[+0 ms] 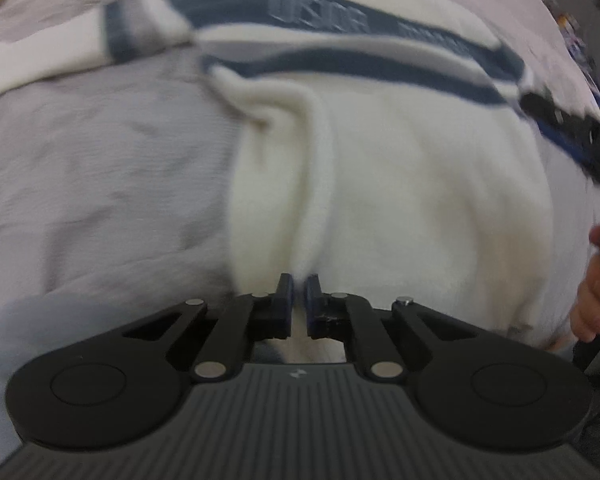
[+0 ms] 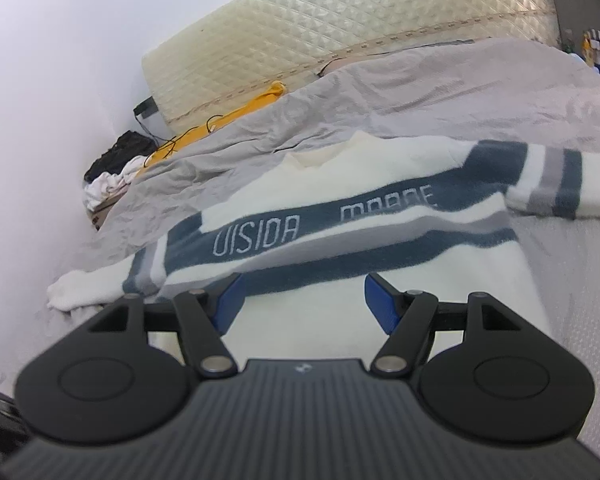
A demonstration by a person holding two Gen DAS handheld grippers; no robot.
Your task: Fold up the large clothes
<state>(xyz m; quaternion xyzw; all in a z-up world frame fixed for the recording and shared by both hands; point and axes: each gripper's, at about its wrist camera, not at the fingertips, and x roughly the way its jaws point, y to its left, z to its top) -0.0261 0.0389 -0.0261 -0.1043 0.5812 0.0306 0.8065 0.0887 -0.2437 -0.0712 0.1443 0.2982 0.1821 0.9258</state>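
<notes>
No fold shows yet: left gripper (image 1: 298, 282) fingers pinch the cream blue-striped knitted sweater's (image 1: 400, 184) hem, right gripper (image 2: 300, 300) fingers gape empty above it.

A grey sheet (image 2: 440, 92) covers the bed, rumpled toward the wall (image 2: 40, 80). Behind it leans a quilted cream mattress (image 2: 340, 20). A yellow cloth (image 2: 228, 116), dark cables (image 2: 172, 144) and a heap of clothes (image 2: 112, 172) lie by the wall.
</notes>
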